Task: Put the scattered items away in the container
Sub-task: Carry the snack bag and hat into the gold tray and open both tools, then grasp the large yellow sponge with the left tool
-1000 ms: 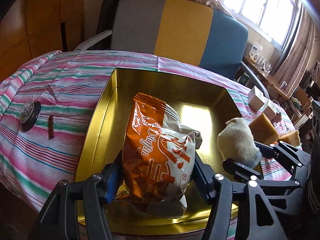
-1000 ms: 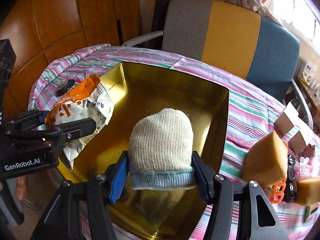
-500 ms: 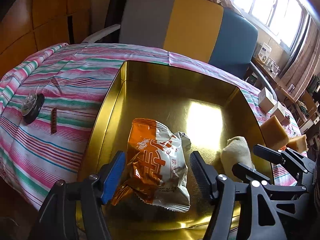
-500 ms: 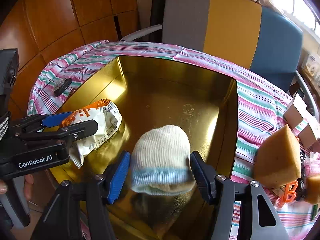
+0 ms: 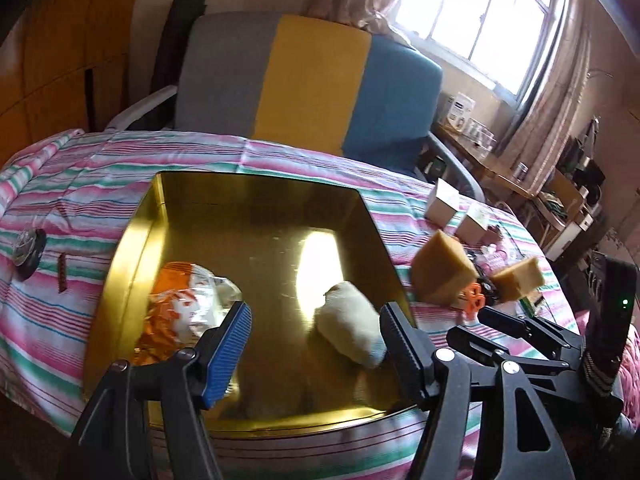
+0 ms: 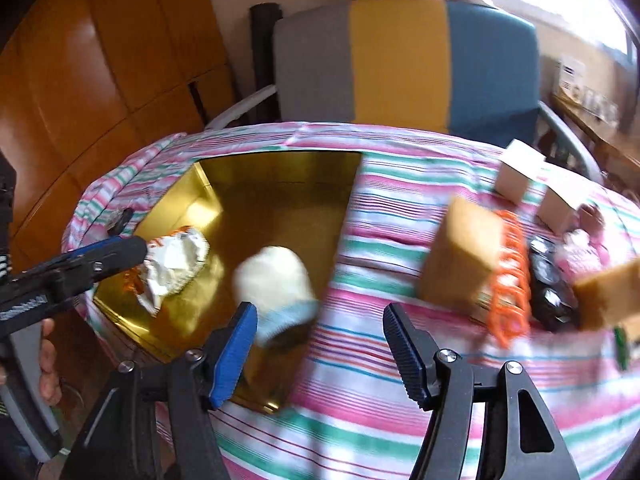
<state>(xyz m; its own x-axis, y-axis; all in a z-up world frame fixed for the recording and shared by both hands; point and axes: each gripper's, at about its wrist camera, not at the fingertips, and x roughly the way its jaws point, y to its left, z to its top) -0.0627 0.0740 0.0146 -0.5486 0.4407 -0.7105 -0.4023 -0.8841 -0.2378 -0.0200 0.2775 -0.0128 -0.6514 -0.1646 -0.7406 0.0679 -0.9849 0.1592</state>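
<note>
The far half of the shiny gold metal tray lies bare, while its near half is taken by a crumpled orange-and-white snack packet at left and a cream knitted sock at right. Right of the tray, a strip of striped tablecloth stays passable before two tan sponge blocks, an orange plastic clip and small cardboard boxes crowd it (blurred there).

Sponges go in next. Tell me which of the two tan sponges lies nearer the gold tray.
The bigger sponge, just off the tray's right rim; the smaller one lies farther right.
</note>
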